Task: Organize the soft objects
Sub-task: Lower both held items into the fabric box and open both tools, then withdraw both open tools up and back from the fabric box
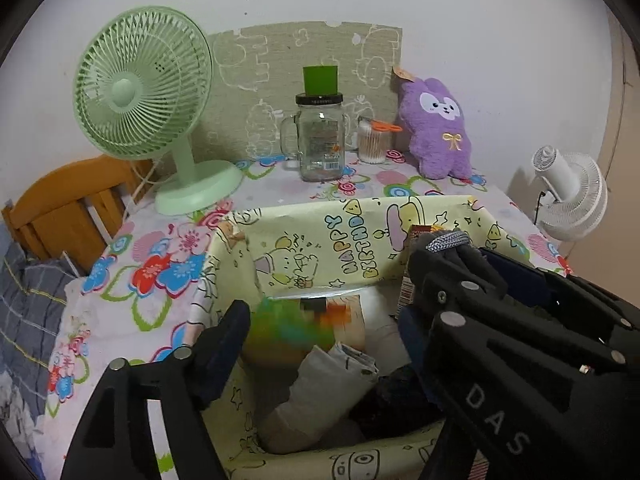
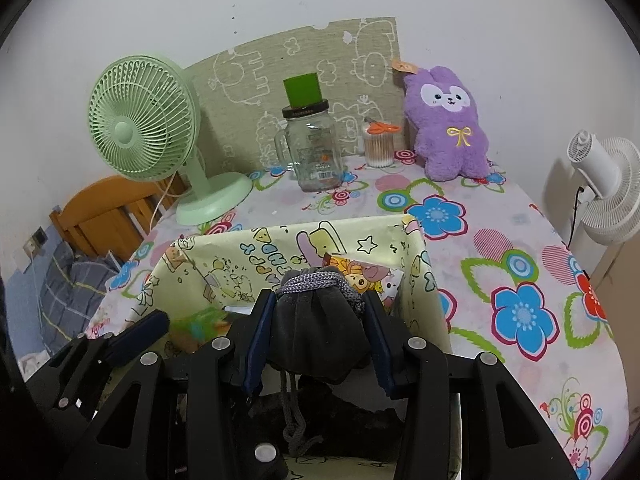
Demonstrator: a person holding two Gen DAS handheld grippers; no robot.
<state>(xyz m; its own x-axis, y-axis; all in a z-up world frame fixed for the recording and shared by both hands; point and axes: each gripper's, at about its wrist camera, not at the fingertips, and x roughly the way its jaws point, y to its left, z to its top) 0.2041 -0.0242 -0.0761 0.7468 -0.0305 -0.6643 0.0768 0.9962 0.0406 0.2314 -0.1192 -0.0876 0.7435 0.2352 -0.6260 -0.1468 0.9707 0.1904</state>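
Note:
A yellow cartoon-print box sits on the flowered table. It holds a grey rolled cloth, dark fabric and a packet. My right gripper is shut on a dark grey drawstring pouch above the box's right side; the pouch also shows in the left wrist view. My left gripper is open and empty over the box's left part; its left finger is at the box's left wall. A purple plush rabbit leans on the back wall.
A green desk fan stands at back left. A glass mug jar and a cotton-swab jar stand at the back. A white fan is right of the table. A wooden chair is at left.

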